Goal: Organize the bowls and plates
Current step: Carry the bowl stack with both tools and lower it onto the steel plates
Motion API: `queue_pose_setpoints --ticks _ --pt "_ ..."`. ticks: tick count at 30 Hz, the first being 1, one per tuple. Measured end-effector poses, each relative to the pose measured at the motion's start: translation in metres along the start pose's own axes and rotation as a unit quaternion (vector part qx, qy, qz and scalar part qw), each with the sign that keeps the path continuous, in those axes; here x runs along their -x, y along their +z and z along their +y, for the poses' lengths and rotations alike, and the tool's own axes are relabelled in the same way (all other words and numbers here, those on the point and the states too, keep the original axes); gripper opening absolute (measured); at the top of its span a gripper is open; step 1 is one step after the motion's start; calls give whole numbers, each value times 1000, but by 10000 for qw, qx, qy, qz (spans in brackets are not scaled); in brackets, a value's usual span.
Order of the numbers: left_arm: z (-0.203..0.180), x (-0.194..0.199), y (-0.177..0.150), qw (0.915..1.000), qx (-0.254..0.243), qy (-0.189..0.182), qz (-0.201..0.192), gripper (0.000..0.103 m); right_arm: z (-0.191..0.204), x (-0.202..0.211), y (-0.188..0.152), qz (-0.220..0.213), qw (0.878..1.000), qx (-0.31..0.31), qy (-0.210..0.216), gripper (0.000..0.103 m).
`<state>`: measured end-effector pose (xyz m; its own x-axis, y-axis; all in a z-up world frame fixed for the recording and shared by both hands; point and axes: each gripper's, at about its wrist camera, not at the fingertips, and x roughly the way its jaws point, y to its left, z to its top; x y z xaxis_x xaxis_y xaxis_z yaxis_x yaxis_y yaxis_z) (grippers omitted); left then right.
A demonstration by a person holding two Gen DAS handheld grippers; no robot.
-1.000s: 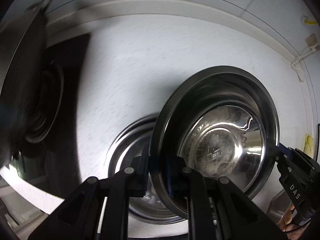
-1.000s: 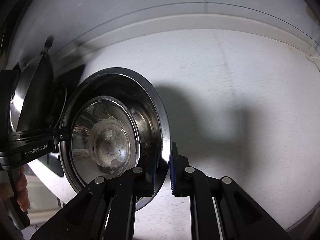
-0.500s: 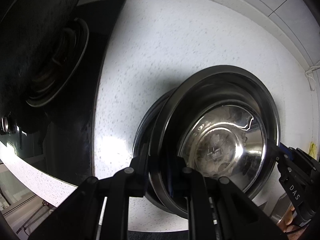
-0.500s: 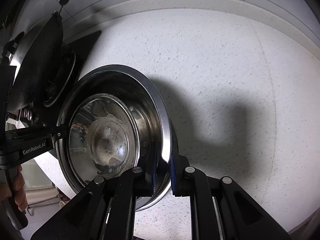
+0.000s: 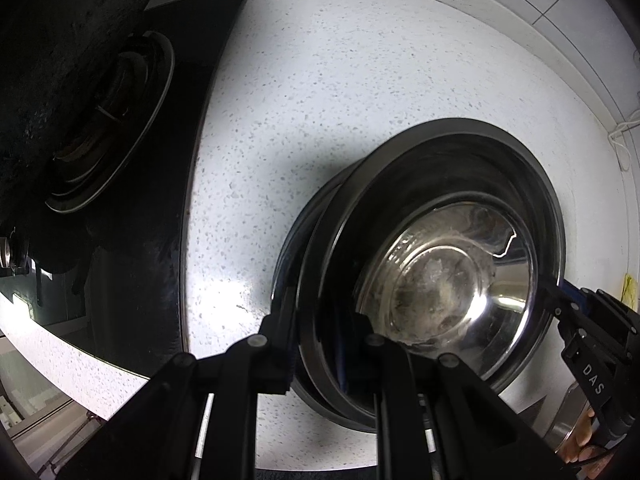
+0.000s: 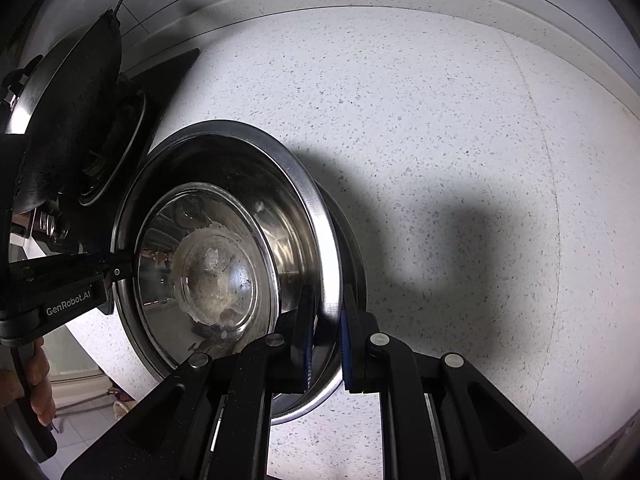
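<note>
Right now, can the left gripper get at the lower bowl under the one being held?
Probably not. The left gripper is shut on the held bowl's rim, as is the right gripper, and that bowl covers the lower bowl almost completely.

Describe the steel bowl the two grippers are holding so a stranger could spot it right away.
On the white speckled countertop, right of the black stove, two steel bowls sit stacked. The held bowl is the upper one, gripped at opposite rims by the left gripper and right gripper, with dried residue inside.
</note>
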<state>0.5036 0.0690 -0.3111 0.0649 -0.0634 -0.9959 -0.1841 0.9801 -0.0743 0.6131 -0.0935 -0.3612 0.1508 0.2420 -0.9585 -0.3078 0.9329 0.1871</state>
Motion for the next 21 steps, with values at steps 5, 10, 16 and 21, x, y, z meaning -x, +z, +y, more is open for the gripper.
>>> queue_pose_setpoints --ticks 5,10,16,21 --pt "1 1 -5 10000 -61 -22 44 14 2 -5 -4 53 10000 -48 -9 10" --pt "-3 4 -9 9998 -202 46 -68 14 5 -10 -7 84 9999 -88 -89 11" --pt "5 0 -7 9997 -85 -217 21 14 10 -15 -6 118 9997 -81 -186 12" --pt "8 7 -7 9995 -80 -278 -106 15 9 -15 -8 86 9994 -232 -227 21"
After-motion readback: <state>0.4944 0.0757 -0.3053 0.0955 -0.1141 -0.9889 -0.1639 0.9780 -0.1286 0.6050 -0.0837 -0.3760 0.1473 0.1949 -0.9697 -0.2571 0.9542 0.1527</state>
